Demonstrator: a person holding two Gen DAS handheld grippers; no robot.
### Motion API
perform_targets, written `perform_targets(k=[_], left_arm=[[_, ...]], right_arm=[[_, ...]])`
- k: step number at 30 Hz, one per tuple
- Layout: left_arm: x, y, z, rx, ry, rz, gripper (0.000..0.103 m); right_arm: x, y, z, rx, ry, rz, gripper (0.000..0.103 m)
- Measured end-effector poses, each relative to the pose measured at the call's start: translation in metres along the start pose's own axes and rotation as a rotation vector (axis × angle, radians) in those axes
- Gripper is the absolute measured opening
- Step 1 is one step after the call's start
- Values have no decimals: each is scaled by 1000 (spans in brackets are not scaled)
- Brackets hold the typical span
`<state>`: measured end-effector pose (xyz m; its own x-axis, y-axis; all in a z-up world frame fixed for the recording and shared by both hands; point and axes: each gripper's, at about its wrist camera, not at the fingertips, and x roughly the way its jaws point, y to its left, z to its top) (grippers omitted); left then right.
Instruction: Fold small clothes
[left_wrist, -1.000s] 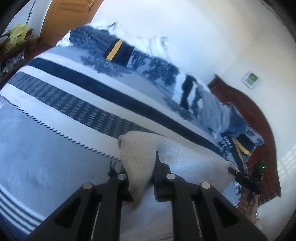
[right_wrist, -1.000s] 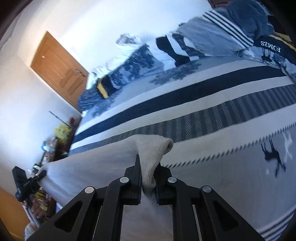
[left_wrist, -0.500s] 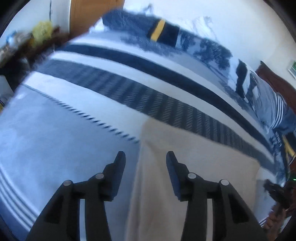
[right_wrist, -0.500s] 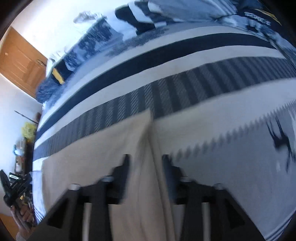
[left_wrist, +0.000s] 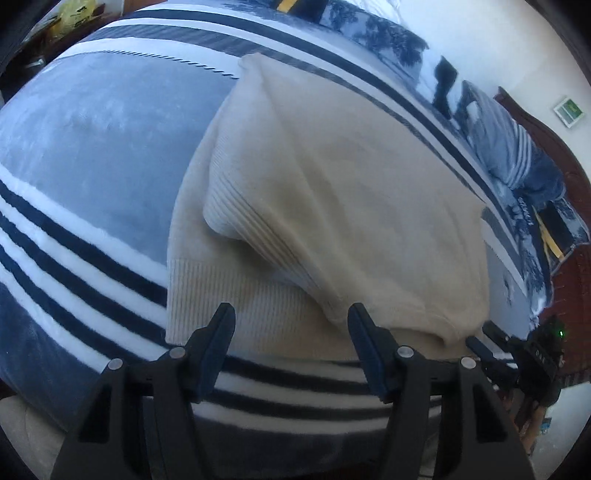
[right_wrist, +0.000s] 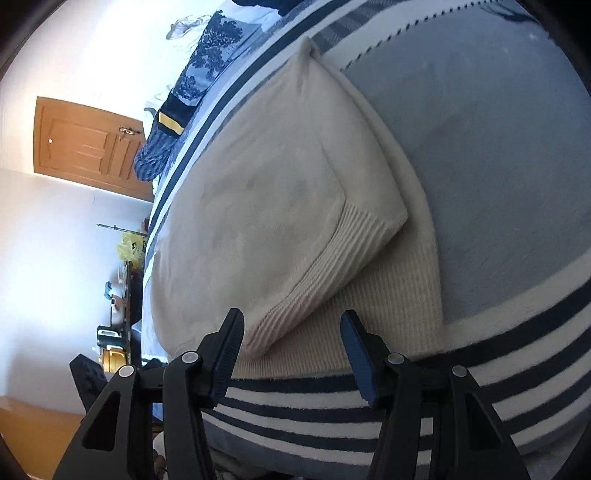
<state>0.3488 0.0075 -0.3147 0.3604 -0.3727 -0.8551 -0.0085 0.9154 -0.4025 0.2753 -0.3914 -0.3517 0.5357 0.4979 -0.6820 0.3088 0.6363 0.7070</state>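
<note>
A cream knitted sweater with ribbed hems (left_wrist: 332, 192) lies folded over itself on the blue, white and navy striped plush blanket (left_wrist: 92, 155) covering the bed, its upper ribbed edge resting short of the lower hem near the bed's front edge. The left gripper (left_wrist: 291, 314) hovers over the near hem with its jaws opening and touching no cloth. The right gripper (right_wrist: 291, 321) stands over the same hem with its jaws parted and narrowing slightly, gripping nothing.
</note>
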Motion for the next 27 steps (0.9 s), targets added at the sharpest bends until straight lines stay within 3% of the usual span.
perform_targets(k=[4, 7, 9, 11, 13, 17, 20, 23, 25, 27], left_arm=[[3, 1, 16, -44, -20, 15, 62], [17, -2, 29, -50, 25, 3, 62], [35, -3, 35, -50, 85, 27, 47], [34, -5, 36, -27, 72, 36, 8], [22, -6, 34, -26, 46, 5, 7], [-21, 5, 20, -60, -59, -92, 6], [-12, 17, 7, -68, -19, -77, 7], [14, 28, 1, -106, 43, -80, 7], [12, 33, 0, -139, 37, -103, 10], [6, 37, -3, -133, 15, -94, 17]], right_arm=[[13, -6, 1, 37, 2, 6, 43], [17, -3, 4, 3, -11, -24, 32], [19, 2, 6, -25, -12, -48, 24], [20, 6, 6, -49, -16, -84, 14], [16, 2, 7, -42, -7, -70, 5], [-19, 20, 2, -100, -57, -65, 4], [-29, 25, -11, -126, -58, -80, 4], [-4, 8, -14, -102, 0, -167, 4], [-3, 3, -12, -59, -6, -148, 4], [-15, 12, -12, -96, -53, -148, 5]])
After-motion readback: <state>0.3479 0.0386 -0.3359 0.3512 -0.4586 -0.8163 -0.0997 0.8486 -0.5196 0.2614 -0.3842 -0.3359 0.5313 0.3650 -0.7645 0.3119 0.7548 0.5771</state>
